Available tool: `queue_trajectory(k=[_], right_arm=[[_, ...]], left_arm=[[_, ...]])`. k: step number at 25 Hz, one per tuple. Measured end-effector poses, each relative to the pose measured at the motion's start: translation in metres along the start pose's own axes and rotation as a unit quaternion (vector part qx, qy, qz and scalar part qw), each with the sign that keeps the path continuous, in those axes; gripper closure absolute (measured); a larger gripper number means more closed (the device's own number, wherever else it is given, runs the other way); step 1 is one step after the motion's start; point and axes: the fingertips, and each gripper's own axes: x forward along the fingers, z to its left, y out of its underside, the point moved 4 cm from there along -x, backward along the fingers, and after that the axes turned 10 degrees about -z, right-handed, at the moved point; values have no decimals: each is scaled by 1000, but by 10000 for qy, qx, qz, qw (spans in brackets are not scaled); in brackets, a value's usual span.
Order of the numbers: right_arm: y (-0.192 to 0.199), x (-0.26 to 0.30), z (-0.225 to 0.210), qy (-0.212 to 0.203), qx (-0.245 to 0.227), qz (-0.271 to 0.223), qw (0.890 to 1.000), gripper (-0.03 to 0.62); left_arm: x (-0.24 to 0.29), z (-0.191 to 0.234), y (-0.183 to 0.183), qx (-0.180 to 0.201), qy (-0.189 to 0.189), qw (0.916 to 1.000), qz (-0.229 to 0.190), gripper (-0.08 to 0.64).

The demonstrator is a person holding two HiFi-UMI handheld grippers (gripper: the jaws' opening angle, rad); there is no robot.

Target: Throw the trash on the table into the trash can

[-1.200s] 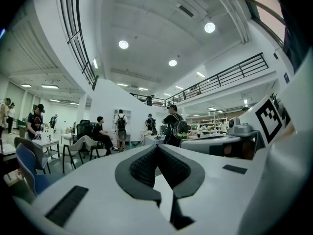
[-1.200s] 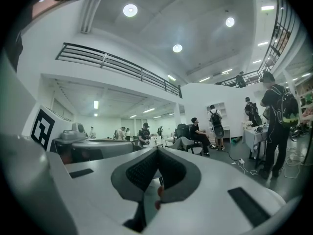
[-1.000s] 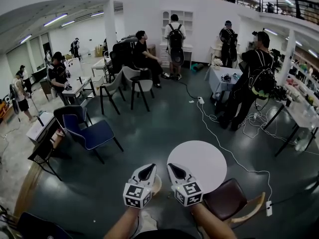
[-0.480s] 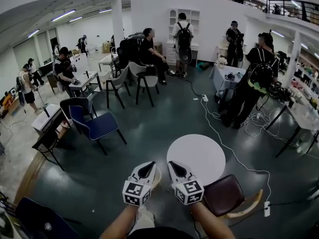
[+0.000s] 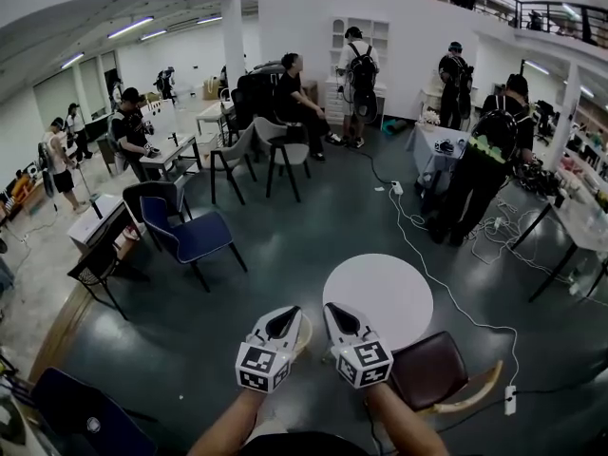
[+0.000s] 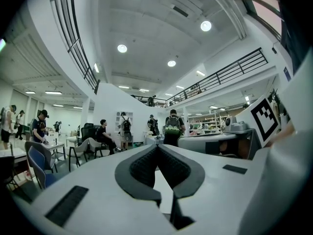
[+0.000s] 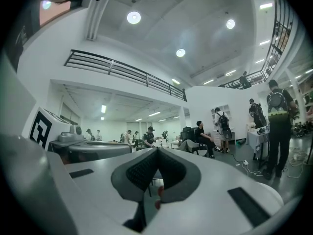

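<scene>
Holding left gripper (image 5: 284,320) and right gripper (image 5: 335,316) out front, side by side, near but apart, pointed level ahead. Jaws on both closed tip to tip, nothing gripped. Reaching in from bottom edge with bare left forearm (image 5: 226,431) and right forearm (image 5: 407,427), marker cubes facing up.

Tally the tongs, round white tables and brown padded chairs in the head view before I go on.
White hand-held tongs: 2, the left tongs and the right tongs, both shut with nothing in them
Round white table: 1
Brown padded chair with a wooden frame: 1
Total: 4
</scene>
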Motion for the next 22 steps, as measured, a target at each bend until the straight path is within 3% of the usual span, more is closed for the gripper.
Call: queue_trajectory(k=[22], right_arm=[[-16,16,31,167,-1,-76,9998,575]], left_arm=[[-30,24,-22,2,114,9999,44,545]])
